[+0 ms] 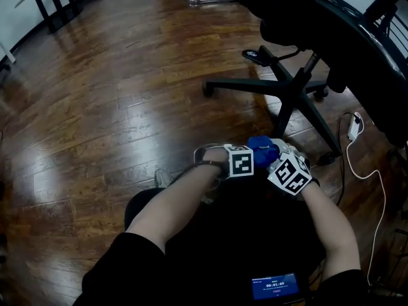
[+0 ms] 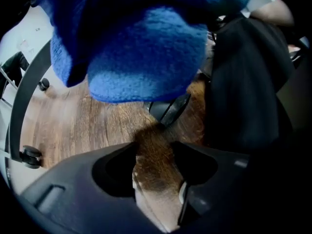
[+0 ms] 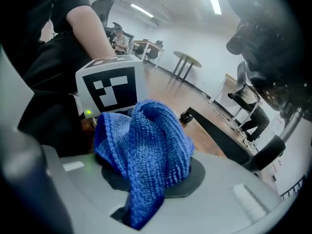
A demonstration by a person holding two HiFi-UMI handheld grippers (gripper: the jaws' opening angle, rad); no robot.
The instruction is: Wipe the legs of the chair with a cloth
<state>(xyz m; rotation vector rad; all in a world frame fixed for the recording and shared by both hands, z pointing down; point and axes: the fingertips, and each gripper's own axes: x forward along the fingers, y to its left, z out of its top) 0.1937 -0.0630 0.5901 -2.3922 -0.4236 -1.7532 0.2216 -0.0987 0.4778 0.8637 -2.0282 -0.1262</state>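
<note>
Both jaws of the right gripper (image 3: pixel 139 206) clamped on the bunched blue cloth (image 3: pixel 146 145). Beside it, left gripper (image 2: pixel 158 189) with jaws apart, gripping nothing, only wood floor (image 2: pixel 73 126) between them, cloth hanging just ahead of it. Further out, the chair's black star base (image 1: pixel 287 91), its nearest leg (image 1: pixel 315 123) close by, not touched. Step in hand, by judgement: bringing cloth to the legs, wiping not begun. Next: lower cloth onto that leg, press, rub along toward the caster (image 1: pixel 326 160).
</note>
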